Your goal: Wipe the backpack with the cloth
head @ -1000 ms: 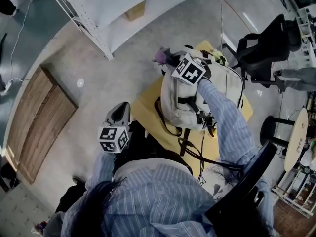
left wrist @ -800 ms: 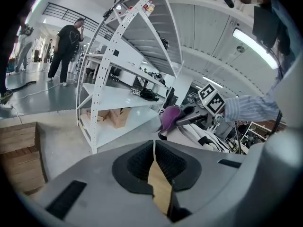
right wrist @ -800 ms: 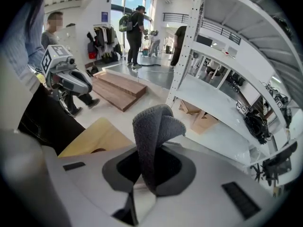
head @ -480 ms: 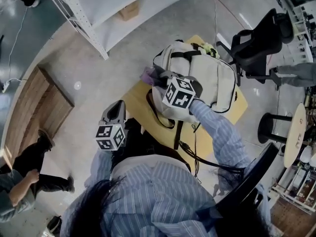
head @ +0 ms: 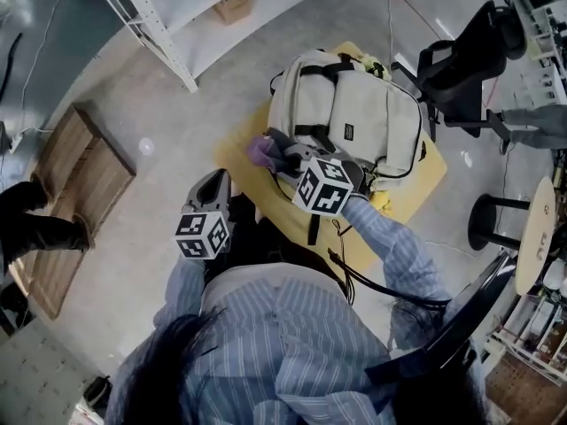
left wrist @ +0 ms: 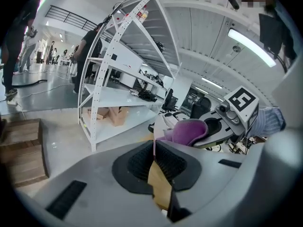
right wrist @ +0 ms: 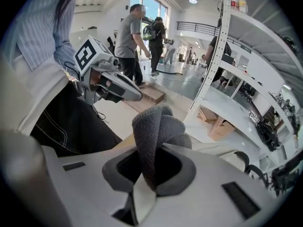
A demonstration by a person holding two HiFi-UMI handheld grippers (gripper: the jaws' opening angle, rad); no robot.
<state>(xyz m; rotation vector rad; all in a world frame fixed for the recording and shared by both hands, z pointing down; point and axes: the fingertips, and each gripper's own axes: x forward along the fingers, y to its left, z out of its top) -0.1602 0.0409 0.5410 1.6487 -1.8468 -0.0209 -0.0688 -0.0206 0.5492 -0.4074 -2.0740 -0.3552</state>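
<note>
1. The beige backpack lies flat on the yellow worktop, front pocket up. Its long axis runs diagonally from far left to near right, with the black top handle at the far-left end
2. The right gripper sits at the backpack's near-left side, its jaws clamped on the purple cloth. In the right gripper view, the cloth (it looks grey there) stands up in a folded bunch from between the closed jaws of the right gripper
3. The cloth hangs over the worktop's left part, just beside the backpack; contact with the fabric cannot be told from above
4. The left gripper is held off the worktop's near-left edge, well apart from the backpack. In its own view the left gripper has its jaws pressed together with nothing between them, and it looks toward the cloth
5. The backpack covers most of the worktop; its far and right sides reach the worktop's edges, and bare surface shows mainly on the left and near-right
6. Open floor lies to the left and far left, as far as a white shelf rack and a wooden pallet. An office chair and a stool crowd the right side
</note>
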